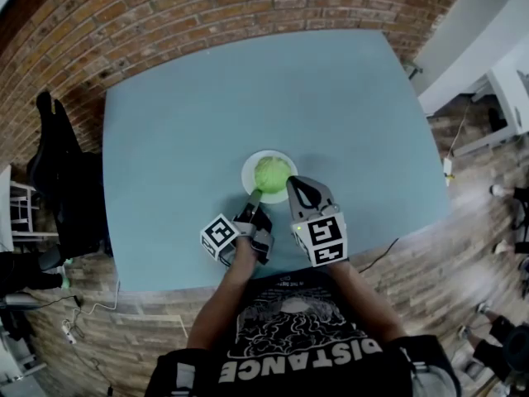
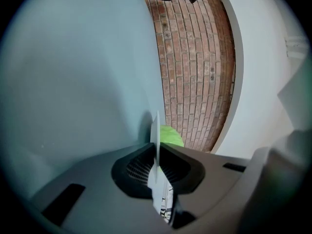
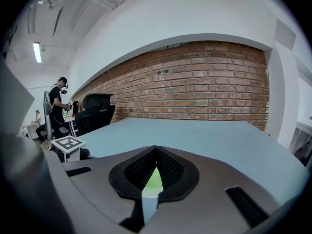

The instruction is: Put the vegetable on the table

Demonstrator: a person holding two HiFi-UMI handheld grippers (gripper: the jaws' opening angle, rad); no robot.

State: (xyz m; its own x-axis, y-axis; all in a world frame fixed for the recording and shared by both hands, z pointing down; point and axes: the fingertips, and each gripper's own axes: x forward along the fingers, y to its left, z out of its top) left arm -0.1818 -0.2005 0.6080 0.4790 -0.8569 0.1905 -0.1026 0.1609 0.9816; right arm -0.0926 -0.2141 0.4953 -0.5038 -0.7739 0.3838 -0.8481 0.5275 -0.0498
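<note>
A round green vegetable (image 1: pixel 272 173) lies on a small white plate (image 1: pixel 250 163) near the front middle of the blue table (image 1: pixel 182 122). My left gripper (image 1: pixel 255 197) is shut on the plate's near rim. In the left gripper view the thin plate (image 2: pixel 157 126) runs edge-on between the jaws, and the vegetable (image 2: pixel 171 135) shows just behind it. My right gripper (image 1: pixel 291 182) hovers at the plate's near right edge, beside the vegetable. Its jaws are shut with the tips touching (image 3: pixel 156 149). Through the gap under them I see a sliver of the green vegetable (image 3: pixel 154 181).
A brick wall (image 1: pixel 248 7) runs behind the table. A black office chair (image 1: pixel 56 172) stands off the left edge, and a person (image 3: pixel 58 104) stands further off beyond the chair (image 3: pixel 97 112). Cables lie on the floor at the front left (image 1: pixel 78 321).
</note>
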